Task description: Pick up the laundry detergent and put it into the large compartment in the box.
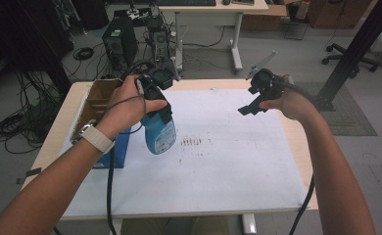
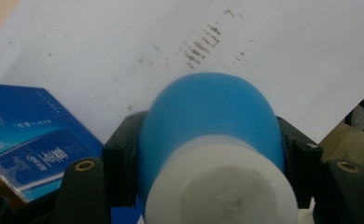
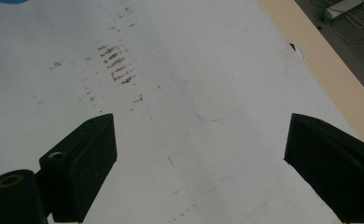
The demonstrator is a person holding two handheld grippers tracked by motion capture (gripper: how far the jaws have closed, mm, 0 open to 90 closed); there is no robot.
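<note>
Now, left hand-held gripper (image 1: 155, 100): clamped on blue bottle (image 1: 159, 132), left of the surface (image 1: 238, 161).
Right hand-held gripper (image 1: 251, 105): jaws wide apart, holding nothing.

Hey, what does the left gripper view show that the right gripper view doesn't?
Left gripper view: the left tool clamped on a blue bottle with a white end, and a blue carton beside it.

Right gripper view: the right tool with jaws wide apart and nothing between them, the table's wooden edge, and a faint pen outline on the sheet.

Both: the white sheet with its patch of brown smudges.
</note>
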